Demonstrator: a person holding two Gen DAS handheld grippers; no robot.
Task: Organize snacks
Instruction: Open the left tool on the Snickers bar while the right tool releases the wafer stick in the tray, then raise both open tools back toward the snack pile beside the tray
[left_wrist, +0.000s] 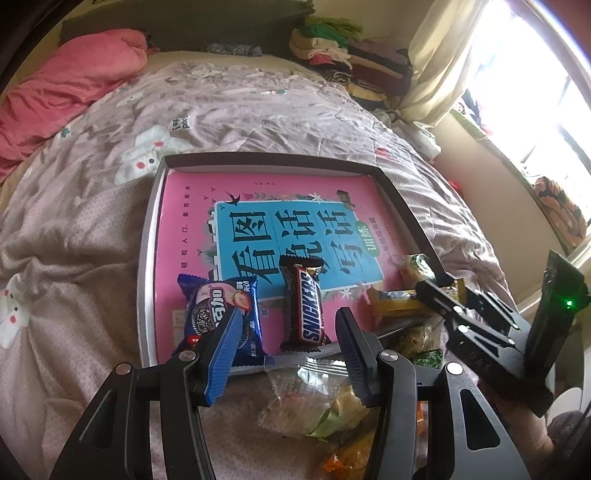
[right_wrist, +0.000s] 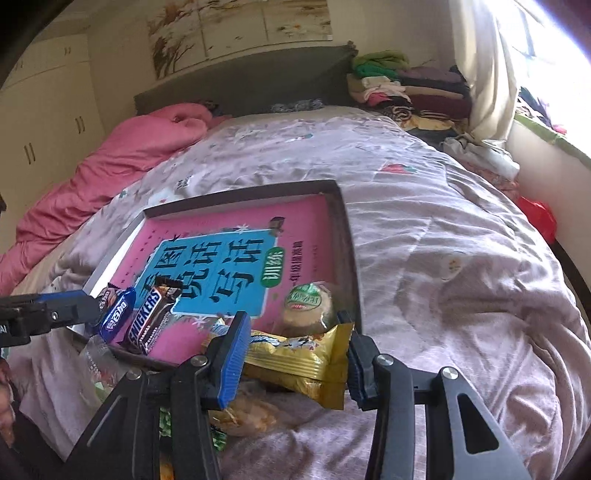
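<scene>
1. Right gripper (right_wrist: 293, 354): jaws part open around a yellow snack packet (right_wrist: 295, 360). The blue pad sits against the packet's left end and the black pad at its crimped right end — whether they actually pinch it cannot be told.
2. The packet lies across the near rim of the tray (right_wrist: 349, 236), part inside and part hanging over onto the bed (right_wrist: 443, 258). Judgement: the step in hand is setting this packet fully into the tray.
3. To do it well, carry the packet forward until it clears the rim, then lower it flat onto the pink book (right_wrist: 221, 236) lining the tray floor. Keep it short of the round green-labelled cake (right_wrist: 308, 306) just beyond.
4. Left gripper (left_wrist: 286, 350): jaws part open and holding nothing — the chocolate bar (left_wrist: 304, 302) and the blue biscuit packet (left_wrist: 221, 314) lie in the tray beyond its pads.
5. Risk: more loose snacks, among them a clear-wrapped one (left_wrist: 306, 398), lie on the bed under both grippers. A low sweep could drag them or catch the rim.
</scene>
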